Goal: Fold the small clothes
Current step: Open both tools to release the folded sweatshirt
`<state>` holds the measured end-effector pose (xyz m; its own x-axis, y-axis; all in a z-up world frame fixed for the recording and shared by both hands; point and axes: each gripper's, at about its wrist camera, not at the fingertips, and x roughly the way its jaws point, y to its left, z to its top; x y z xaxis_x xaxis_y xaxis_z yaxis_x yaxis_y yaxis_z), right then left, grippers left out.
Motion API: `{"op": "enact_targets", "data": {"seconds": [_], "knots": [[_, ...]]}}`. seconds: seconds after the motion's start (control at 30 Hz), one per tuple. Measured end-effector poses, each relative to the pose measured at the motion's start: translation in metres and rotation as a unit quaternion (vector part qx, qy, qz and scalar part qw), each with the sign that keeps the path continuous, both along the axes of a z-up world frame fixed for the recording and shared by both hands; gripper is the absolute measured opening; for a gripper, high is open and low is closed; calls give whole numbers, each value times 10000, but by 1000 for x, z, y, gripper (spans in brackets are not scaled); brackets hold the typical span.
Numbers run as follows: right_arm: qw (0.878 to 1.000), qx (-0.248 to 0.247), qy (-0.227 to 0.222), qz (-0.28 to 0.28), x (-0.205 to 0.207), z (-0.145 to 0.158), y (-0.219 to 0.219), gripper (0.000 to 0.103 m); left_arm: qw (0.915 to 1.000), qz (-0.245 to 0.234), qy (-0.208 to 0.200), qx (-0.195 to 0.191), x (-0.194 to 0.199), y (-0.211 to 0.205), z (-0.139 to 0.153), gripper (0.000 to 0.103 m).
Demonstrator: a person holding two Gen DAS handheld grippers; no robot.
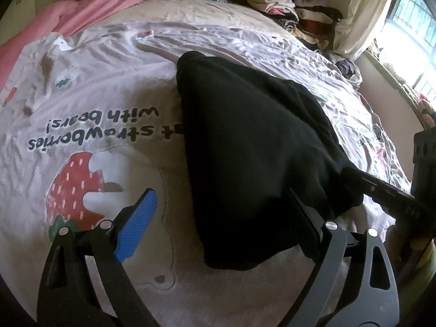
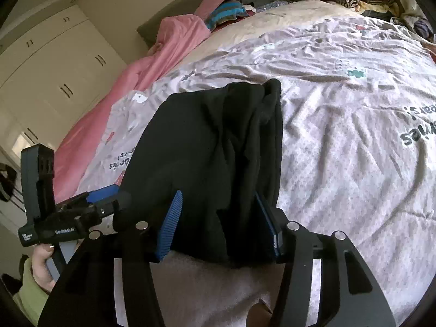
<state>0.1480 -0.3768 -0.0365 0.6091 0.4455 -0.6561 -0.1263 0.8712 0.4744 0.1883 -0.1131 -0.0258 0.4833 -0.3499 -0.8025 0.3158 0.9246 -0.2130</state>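
My left gripper has its fingers wide apart, and the black cloth lies on the bed between them, pressed against the far finger and away from the blue pad of the near one. My right gripper also has its fingers apart, with the near edge of the cloth bunched in the gap, though I cannot tell if they squeeze it at all. I think I should close both sets of fingers on that near edge at the same height, then lift slowly so the cloth folds flat and does not twist.
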Motion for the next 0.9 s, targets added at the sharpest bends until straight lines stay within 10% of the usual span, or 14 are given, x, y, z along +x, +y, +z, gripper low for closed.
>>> {"op": "enact_targets", "data": {"seconds": [0.37,0.43,0.57,0.9], "knots": [[10000,34,34,56,-6,-5,5,51,9997,115,64,-200,-11,13,-4,85],[10000,32,44,64,-4,-9,6,28,9997,86,104,-218,-11,12,-6,83],[9998,-125,-106,75,-5,-5,9,19,9980,-46,326,-541,-9,6,-6,48],[9979,-646,-106,22,-7,13,-5,20,9996,-267,118,-14,-16,-23,0,56]]}}
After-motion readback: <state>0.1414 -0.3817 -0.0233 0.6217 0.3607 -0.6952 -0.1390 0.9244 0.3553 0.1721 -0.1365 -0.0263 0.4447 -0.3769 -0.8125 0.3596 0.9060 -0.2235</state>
